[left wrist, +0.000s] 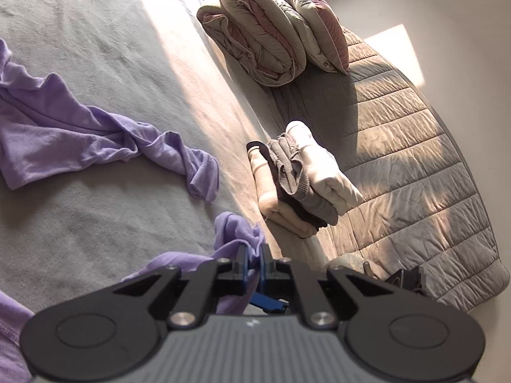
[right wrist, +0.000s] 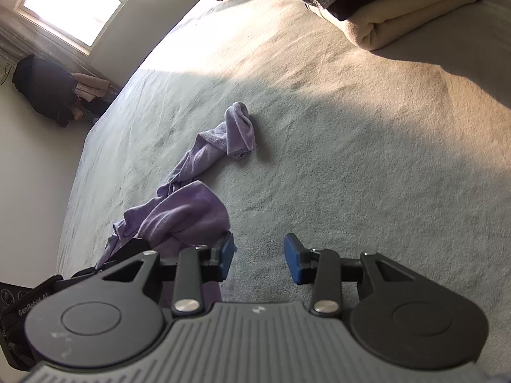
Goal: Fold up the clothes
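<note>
Bright daylight from the window (right wrist: 73, 3) at upper left of the right wrist view, blown out to white glare. Warm sunlit band across the bed (right wrist: 351, 121), soft shadow below. Strong fisheye curving toward the edges, dark vignetted corners, slight blur on nearest parts.

Sunlit bed (right wrist: 319, 127) with grey cover, quilted mattress (left wrist: 415, 159), pale walls (right wrist: 32, 175), bright window (right wrist: 73, 0) at left.
</note>
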### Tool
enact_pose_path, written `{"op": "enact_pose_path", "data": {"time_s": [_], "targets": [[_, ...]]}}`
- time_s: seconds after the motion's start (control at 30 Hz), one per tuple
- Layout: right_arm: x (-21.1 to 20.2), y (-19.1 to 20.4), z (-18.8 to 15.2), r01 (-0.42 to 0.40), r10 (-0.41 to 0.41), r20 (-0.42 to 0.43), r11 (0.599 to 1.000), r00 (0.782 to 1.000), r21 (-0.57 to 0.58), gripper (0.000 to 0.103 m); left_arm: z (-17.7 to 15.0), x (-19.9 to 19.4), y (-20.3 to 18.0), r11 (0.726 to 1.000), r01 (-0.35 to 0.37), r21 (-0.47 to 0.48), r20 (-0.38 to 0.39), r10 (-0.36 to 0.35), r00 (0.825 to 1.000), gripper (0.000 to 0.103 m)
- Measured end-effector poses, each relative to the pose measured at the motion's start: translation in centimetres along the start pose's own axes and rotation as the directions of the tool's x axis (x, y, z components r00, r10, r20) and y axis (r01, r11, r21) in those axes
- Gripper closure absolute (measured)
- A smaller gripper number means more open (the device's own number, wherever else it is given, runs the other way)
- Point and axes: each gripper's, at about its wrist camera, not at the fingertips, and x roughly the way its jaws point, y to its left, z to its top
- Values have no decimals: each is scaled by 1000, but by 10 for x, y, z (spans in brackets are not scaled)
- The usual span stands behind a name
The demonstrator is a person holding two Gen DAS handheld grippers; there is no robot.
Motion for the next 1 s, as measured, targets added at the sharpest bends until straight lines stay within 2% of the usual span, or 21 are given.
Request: {"op": "enact_pose_path", "data": {"time_s": [0.17, 0.27, 0.43, 0.57, 0.7, 0.83, 0.9, 0.97, 1.0], "targets": [[-14, -2, 3, -79, 80, 40, 997, 996, -16, 59, 4, -12, -10, 999, 38, -15, 17, -37, 999, 97], [-25, -3, 3, -161, 162, 62, 987, 985, -18, 59, 6, -18, -15, 998, 58, -24, 27, -57, 998, 97], [-44, 0, 5, -342, 346, 87, 938, 934, -64, 59, 6, -32, -18, 991, 116, -66, 38, -113, 993, 97], [-56, 3, 3, -436, 445, 78, 894, 892, -109, 59, 2, -37, -23, 985, 147, -92, 41, -144, 989, 97], [-67, 2, 0, -497, 510, 77, 857, 857, -137, 59, -4, -37, -30, 982, 165, -91, 26, -164, 986, 97], [-75, -1, -3, -534, 547, 86, 834, 833, -139, 59, -14, -32, -40, 983, 167, -73, -7, -168, 986, 97], [-77, -4, -4, -533, 545, 76, 836, 835, -132, 59, -19, -28, -44, 985, 163, -62, -21, -164, 986, 97], [-80, -6, -6, -528, 538, 68, 840, 840, -126, 70, -25, -24, -47, 988, 147, -52, -32, -148, 988, 97], [-82, -9, -7, -514, 523, 69, 850, 849, -119, 85, -28, -22, -49, 990, 136, -47, -38, -138, 990, 97]]}}
